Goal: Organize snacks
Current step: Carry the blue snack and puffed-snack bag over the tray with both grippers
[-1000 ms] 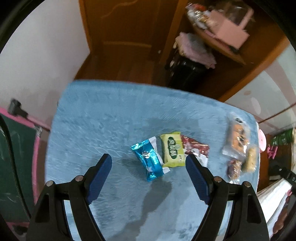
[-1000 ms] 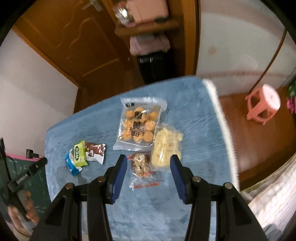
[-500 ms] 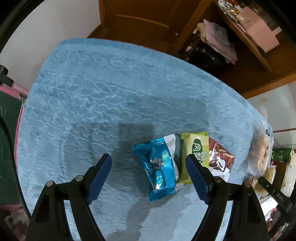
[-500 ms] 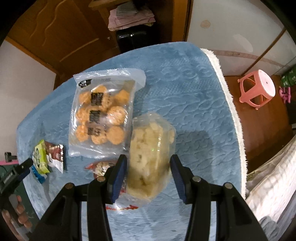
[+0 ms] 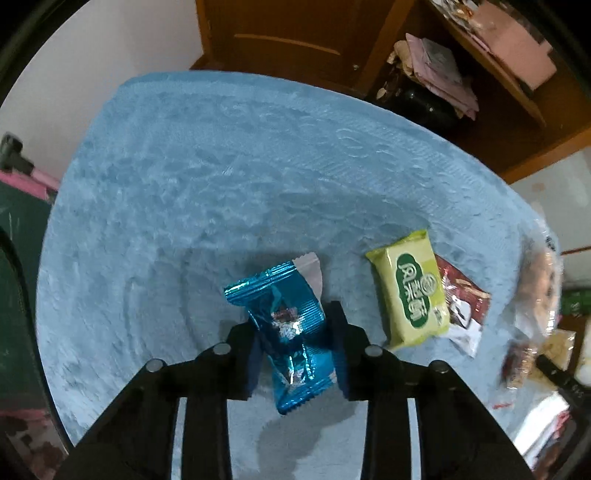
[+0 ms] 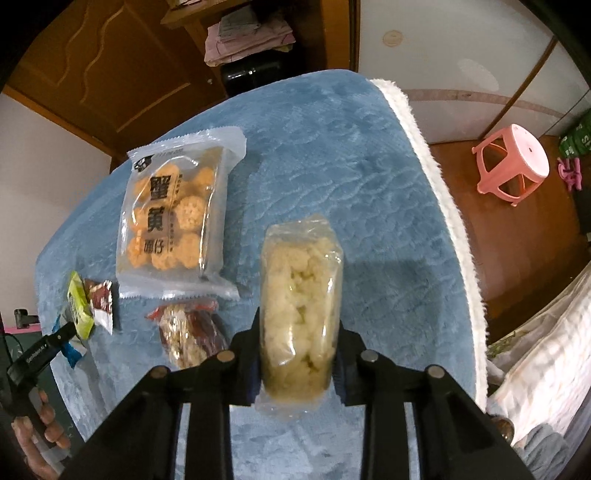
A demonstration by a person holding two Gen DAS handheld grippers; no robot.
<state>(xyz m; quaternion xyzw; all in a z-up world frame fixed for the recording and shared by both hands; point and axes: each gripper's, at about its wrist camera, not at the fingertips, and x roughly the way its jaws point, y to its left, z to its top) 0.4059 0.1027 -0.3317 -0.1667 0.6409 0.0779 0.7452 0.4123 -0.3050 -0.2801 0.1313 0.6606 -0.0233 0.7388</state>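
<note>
On the blue plush cover point(image 5: 221, 203), my left gripper point(image 5: 295, 326) is shut on a shiny blue snack packet point(image 5: 280, 291), pads pressing its sides. Just right of it lie a green packet point(image 5: 413, 291) and a red-brown packet point(image 5: 465, 310). In the right wrist view my right gripper point(image 6: 299, 343) has its jaws closing on a clear pack of pale puffed snack point(image 6: 301, 288), and both pads touch it. A cracker bag point(image 6: 173, 218) and a small nut packet point(image 6: 184, 339) lie left of that pack.
The cover's white fleecy edge point(image 6: 443, 184) marks the table's right side, and a pink stool point(image 6: 513, 166) stands on the floor beyond it. A wooden door point(image 5: 288, 33) and cluttered shelves point(image 5: 480, 44) are behind the table. A hand point(image 6: 40, 435) shows at the lower left.
Both grippers came down onto the table. The left closed on the blue packet, which now stands apart from the green one. The right closed around the pale snack pack.
</note>
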